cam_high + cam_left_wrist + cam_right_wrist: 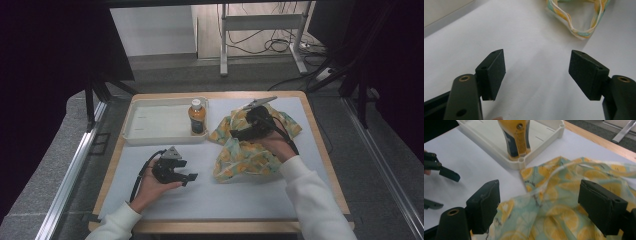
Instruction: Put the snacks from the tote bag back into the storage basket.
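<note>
Bottle (197,116) in the tray (150,136)'s right end, cloth (250,155) just right of the tray.

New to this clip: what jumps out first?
The lemon-print cloth crumpled on the right side of the white table cover, with the right gripper hovering open over it. Next, the bottle of amber drink standing upright in the near right corner of the white tray at the table's back left. The left gripper sits open above bare cover at front left, holding nothing.
</note>
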`<state>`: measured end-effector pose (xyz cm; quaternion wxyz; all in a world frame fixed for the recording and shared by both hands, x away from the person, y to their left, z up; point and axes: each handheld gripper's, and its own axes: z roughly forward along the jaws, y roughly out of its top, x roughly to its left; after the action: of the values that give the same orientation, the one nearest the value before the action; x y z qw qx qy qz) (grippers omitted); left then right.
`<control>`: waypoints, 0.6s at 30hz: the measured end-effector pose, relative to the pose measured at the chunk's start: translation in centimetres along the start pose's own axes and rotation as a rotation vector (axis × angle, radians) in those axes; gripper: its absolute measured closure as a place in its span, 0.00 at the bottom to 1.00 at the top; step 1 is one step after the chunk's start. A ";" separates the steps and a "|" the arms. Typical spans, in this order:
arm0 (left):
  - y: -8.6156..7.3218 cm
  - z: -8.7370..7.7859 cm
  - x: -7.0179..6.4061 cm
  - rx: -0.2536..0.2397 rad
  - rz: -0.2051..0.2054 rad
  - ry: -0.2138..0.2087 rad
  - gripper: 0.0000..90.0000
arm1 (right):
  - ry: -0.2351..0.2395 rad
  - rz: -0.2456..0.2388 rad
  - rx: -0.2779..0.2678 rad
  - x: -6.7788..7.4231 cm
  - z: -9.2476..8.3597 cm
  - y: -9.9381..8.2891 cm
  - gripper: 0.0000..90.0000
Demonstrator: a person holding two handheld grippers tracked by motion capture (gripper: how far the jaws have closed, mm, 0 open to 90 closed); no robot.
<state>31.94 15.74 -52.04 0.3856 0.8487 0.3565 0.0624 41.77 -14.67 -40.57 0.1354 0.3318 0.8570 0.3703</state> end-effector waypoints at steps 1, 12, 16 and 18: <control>0.0 0.0 0.0 0.002 0.000 0.000 0.33 | -0.001 0.003 -0.002 -0.1 -0.2 -0.4 0.20; -0.2 -0.1 0.1 -0.004 -0.010 0.003 0.33 | -0.010 0.019 -0.008 -0.4 -1.6 -4.4 0.20; -0.2 -0.2 0.1 -0.002 -0.006 0.002 0.33 | -0.024 0.014 -0.001 -0.4 -2.2 -6.1 0.20; -0.2 -0.2 0.1 -0.001 -0.005 0.003 0.33 | -0.028 0.021 -0.002 -0.4 -2.7 -7.1 0.20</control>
<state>31.84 15.95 -52.07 0.3857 0.8475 0.3592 0.0629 37.46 -19.98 -43.90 0.1437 0.3460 0.8510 0.3681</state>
